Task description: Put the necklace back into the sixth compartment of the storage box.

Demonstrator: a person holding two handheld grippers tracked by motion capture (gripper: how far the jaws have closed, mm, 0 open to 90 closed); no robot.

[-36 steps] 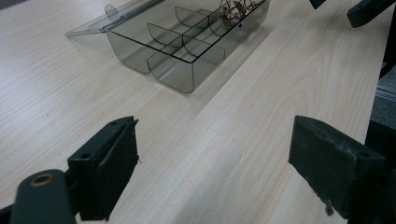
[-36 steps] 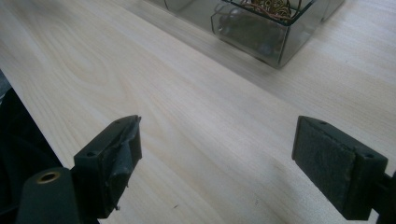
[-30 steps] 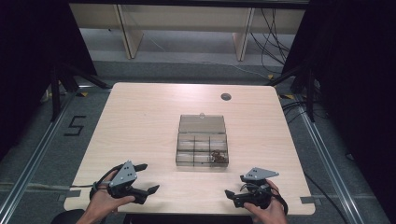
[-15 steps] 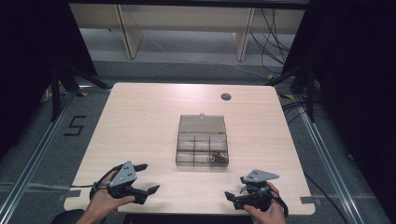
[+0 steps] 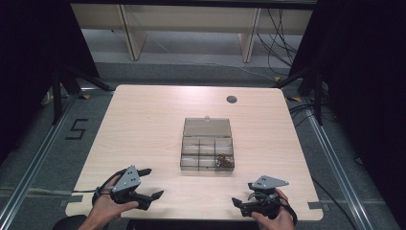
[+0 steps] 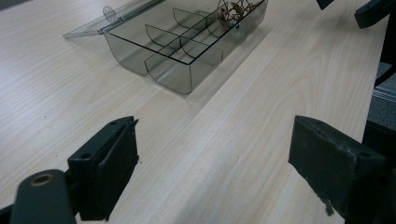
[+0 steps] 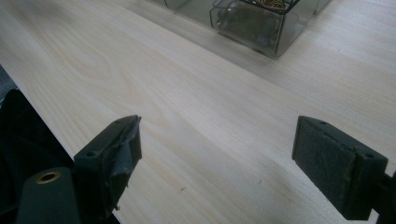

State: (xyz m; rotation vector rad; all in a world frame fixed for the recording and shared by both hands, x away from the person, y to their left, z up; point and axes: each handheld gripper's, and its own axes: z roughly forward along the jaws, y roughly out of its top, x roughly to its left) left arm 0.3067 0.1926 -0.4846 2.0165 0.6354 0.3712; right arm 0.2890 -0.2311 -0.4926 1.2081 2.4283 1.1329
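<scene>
Both grippers are held where they were a second before, seen from the high view: left gripper (image 5: 152, 183) and right gripper (image 5: 242, 203), jaws apart, near the table's (image 5: 143, 124) front edge. Between and beyond them, untouched, the clear compartment box (image 5: 207, 152) is seen. Along the left gripper's spread jaws, the box (image 6: 187, 42) is shown well ahead, lid open. Along the right gripper's parted jaws, its corner (image 7: 254, 23) is seen.

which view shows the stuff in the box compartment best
The left gripper view: the brown tangle sits unobstructed in the clear box. The high view shows it small; the right gripper view crops it at the top edge.

Pale wooden table (image 5: 143, 139) on grey floor (image 5: 43, 158), dark curtains (image 5: 28, 48) beside.
</scene>
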